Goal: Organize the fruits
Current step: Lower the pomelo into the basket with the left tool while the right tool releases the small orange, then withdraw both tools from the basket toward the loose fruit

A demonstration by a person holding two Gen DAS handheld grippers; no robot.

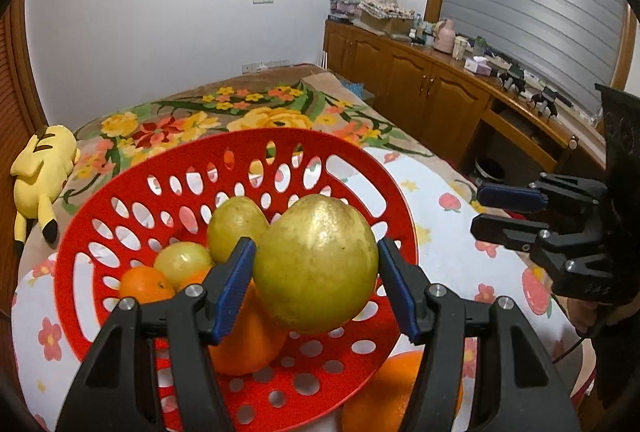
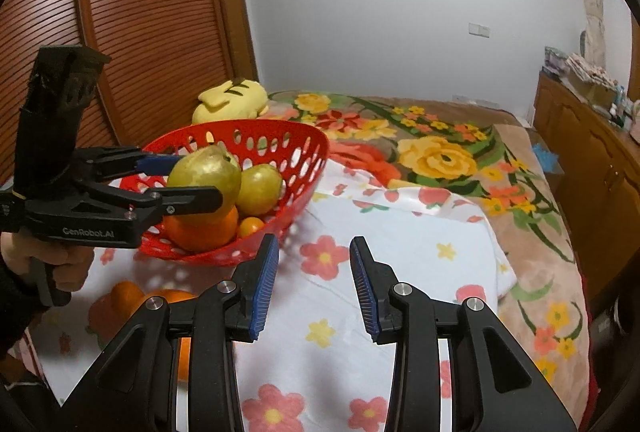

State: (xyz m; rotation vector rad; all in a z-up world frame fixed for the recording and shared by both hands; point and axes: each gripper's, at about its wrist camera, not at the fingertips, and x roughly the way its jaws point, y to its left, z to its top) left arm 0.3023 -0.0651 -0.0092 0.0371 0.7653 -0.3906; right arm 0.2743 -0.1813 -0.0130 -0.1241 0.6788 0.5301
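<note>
Pear (image 1: 316, 264) gripped between the blue pads of the left gripper (image 1: 316, 282) is hanging just above the red basket (image 1: 92, 244), long axis tilted, narrow end pointing up and away toward the bed. Placing looks to be the step in hand; next calls for lowering it among the fruit there, then letting go. Beyond, the right gripper (image 2: 314, 288) is hovering empty, jaws opening.
</note>
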